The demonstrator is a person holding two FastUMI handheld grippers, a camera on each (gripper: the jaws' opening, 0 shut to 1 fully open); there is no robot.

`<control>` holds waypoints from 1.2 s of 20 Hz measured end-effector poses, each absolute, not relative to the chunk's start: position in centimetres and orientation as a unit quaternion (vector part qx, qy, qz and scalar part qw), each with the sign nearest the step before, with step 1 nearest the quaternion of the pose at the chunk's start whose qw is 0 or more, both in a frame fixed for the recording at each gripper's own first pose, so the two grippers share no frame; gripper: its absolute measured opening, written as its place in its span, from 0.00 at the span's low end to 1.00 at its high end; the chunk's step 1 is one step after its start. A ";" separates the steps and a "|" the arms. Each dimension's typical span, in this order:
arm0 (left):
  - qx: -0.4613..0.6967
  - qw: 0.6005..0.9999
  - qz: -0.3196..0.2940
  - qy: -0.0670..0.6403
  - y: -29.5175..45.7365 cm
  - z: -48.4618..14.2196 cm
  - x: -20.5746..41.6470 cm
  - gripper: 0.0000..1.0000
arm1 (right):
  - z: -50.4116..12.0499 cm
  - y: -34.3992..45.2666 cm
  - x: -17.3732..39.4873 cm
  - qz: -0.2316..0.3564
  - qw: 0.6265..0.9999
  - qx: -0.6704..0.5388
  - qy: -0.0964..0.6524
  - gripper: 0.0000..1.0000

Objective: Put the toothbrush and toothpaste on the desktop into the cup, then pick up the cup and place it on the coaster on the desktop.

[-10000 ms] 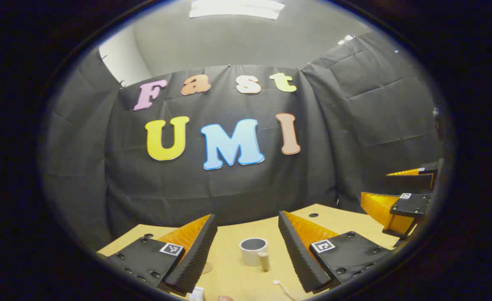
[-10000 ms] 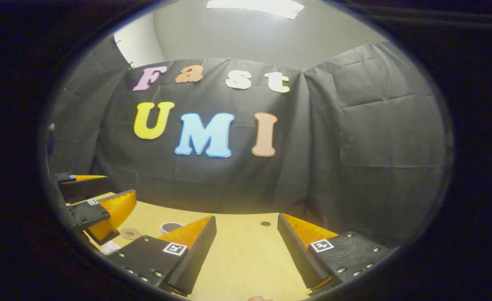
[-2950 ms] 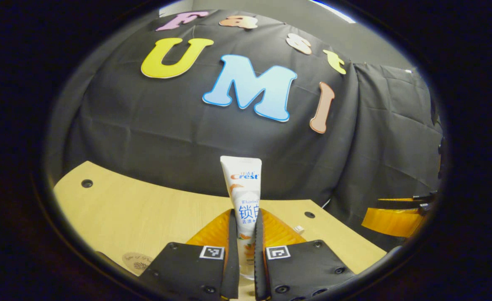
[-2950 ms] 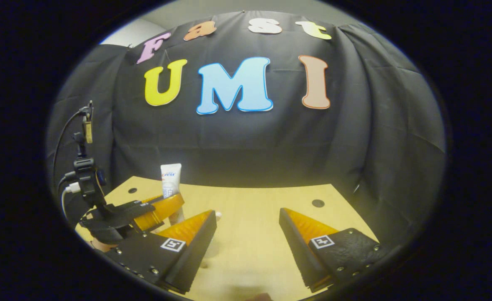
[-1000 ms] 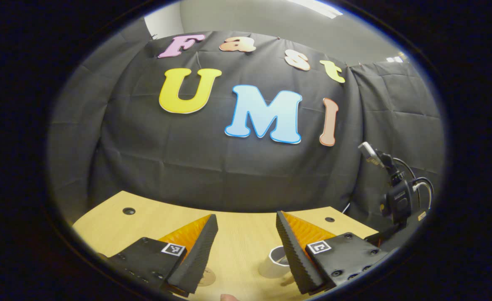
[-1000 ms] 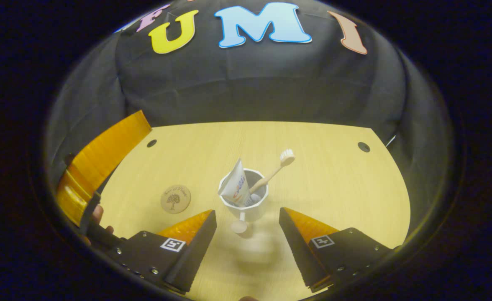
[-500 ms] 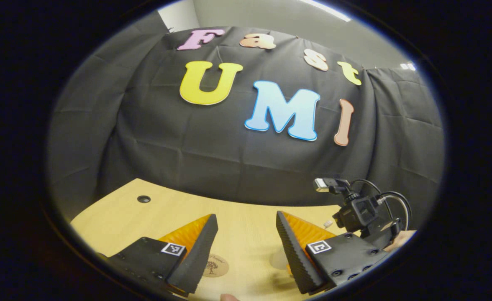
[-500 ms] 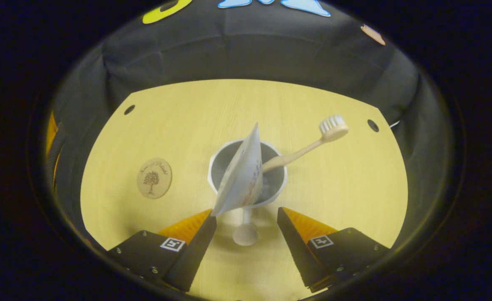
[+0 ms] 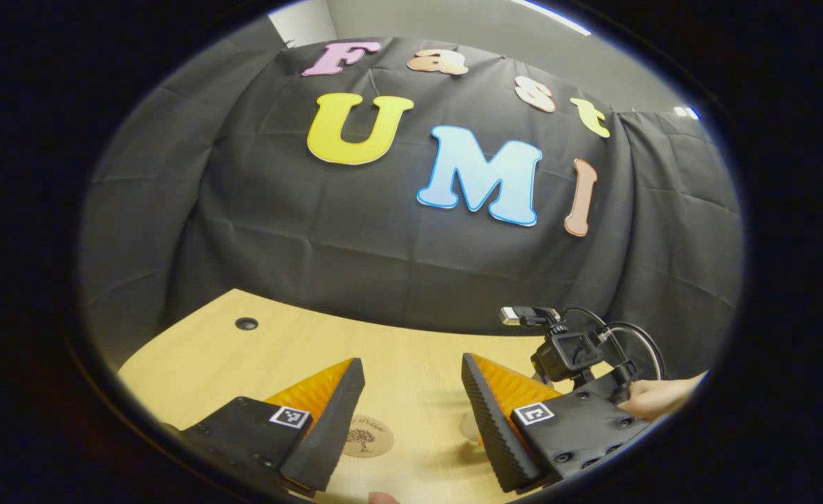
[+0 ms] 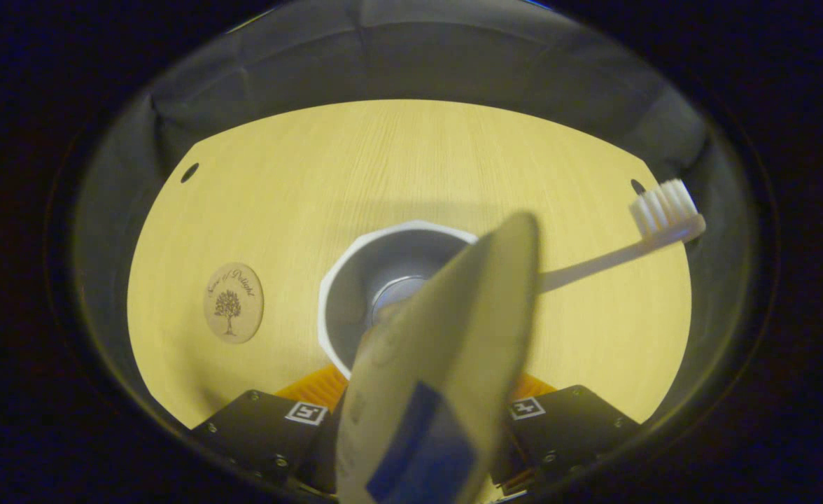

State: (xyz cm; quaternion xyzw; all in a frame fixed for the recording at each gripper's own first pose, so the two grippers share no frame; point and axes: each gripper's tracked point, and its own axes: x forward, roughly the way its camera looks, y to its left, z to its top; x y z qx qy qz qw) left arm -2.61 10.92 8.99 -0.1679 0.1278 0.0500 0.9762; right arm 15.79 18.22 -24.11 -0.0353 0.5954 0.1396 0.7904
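The cup [image 10: 355,294] holds a toothpaste [image 10: 439,364] hiding the right gripper's [image 10: 418,413] finger state; left gripper [image 9: 408,413] fingers spread.

Pale wood-grain tabletop [image 9: 194,350], lit warm, grain running toward the far edge. Small round dark hole [image 9: 246,323] set into it near the far left corner; seen again from above in the right gripper view [image 10: 190,172], with a second hole [image 10: 637,186] near the far right corner, partly hidden. Black cloth wall [image 9: 278,231] hanging just behind the far edge, creased in a grid of fold lines, wrapping round both sides. Above the cloth, grey ceiling [image 9: 453,28] with a bright light strip [image 9: 551,17]. Patch of white wall [image 9: 299,21] at the upper left.
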 end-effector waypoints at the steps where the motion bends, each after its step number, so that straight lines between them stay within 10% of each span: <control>1: -0.169 0.976 0.051 0.129 11.0 9.0 -2.7 0.90 | -24.1 18.2 15.7 0.139 0.788 -0.034 0.598 0.72; 9: -0.178 0.972 0.069 0.139 12.1 8.4 -4.6 0.90 | -23.7 17.9 15.2 0.135 0.788 -0.049 0.598 0.31; 24: -0.190 0.954 0.178 0.151 21.1 7.6 -17.4 0.90 | -20.2 33.2 11.0 0.276 0.762 -0.109 0.576 0.31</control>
